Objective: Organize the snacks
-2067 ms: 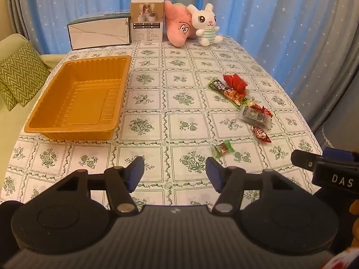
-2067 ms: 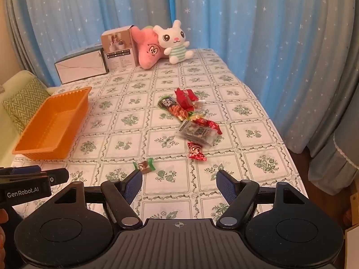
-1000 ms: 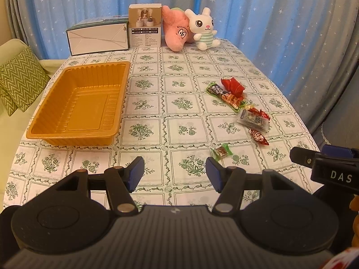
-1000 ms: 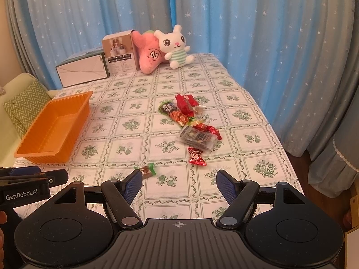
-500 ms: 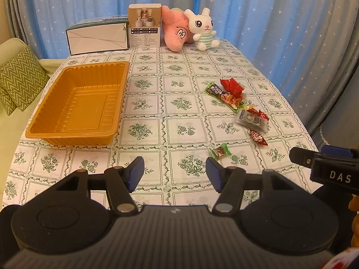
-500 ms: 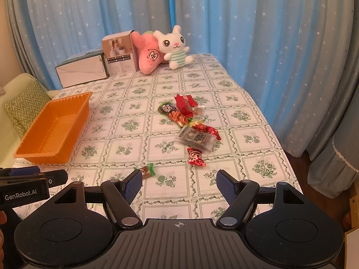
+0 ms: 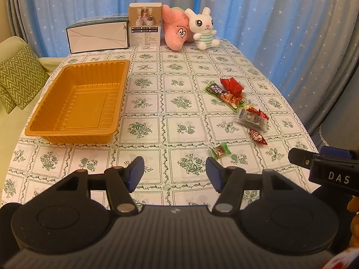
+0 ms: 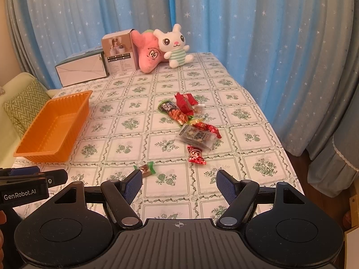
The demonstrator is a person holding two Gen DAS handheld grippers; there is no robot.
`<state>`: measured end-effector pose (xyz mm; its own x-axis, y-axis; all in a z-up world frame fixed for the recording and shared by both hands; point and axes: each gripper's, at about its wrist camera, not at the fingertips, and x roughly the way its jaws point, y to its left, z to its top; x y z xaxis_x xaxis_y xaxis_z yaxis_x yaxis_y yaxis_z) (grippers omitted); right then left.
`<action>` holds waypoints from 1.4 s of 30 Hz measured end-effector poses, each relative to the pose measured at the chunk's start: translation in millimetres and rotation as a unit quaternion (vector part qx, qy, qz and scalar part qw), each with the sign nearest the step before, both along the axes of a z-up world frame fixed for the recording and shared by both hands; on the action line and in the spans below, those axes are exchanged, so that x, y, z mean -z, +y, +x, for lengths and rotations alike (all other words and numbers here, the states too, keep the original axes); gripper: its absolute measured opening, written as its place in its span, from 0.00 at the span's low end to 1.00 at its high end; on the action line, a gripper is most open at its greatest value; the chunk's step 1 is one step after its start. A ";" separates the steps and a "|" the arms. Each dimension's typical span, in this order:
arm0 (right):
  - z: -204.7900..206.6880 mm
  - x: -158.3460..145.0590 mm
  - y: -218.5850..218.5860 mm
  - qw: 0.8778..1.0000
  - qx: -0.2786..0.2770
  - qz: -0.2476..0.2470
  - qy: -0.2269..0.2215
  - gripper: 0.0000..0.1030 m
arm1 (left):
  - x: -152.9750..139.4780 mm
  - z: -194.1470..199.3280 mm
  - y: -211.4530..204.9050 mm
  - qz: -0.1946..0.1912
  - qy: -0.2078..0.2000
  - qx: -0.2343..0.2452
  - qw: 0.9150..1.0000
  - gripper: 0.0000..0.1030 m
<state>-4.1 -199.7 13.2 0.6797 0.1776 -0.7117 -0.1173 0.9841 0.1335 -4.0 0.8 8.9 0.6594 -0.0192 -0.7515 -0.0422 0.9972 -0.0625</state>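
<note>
An empty orange tray (image 7: pixel 56 132) (image 8: pixel 27 150) sits on the left of the table. Several wrapped snacks lie in a loose cluster on the right: a red packet (image 7: pixel 232 85) (image 8: pixel 184 101), a long green packet (image 7: pixel 222 94), a clear pouch (image 7: pixel 252 119) (image 8: pixel 197 137), a red candy (image 7: pixel 258 136) (image 8: pixel 196 154) and a small green-ended candy (image 7: pixel 221 150) (image 8: pixel 145 168). My left gripper (image 7: pixel 174 174) hangs open above the near table edge, with nothing between its fingers. My right gripper (image 8: pixel 179 185) is open and empty too, its left pad near the green-ended candy.
At the table's far end stand a white box (image 7: pixel 97 35), a tall carton (image 7: pixel 145 27), a pink plush (image 7: pixel 176 31) and a white bunny plush (image 7: pixel 203 30). Blue curtains hang behind and to the right. A sofa with a green cushion (image 7: pixel 20 78) is left.
Both views have shifted slightly since two seconds ago; over the last second nothing has visibly moved and both grippers stay open.
</note>
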 end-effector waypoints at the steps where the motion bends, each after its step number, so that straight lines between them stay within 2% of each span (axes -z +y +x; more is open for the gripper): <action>1: 0.0 0.0 0.0 1.000 0.000 0.000 0.000 0.71 | 0.0 0.0 0.1 0.000 0.000 0.000 1.000 0.56; 31: 1.4 10.5 -4.7 1.000 0.004 0.000 0.004 0.71 | 9.0 1.6 0.1 -0.003 0.007 -0.001 1.000 0.56; 42: 16.6 26.3 -21.0 1.000 0.026 0.007 0.011 0.71 | 31.5 19.8 -6.0 0.004 0.025 0.020 0.999 0.55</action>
<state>12.5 -220.7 -13.1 0.6718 0.1525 -0.7248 -0.0631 0.9868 0.1492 15.8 -5.2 -22.6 0.6199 -0.0379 -0.7838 -0.0061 0.9986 -0.0531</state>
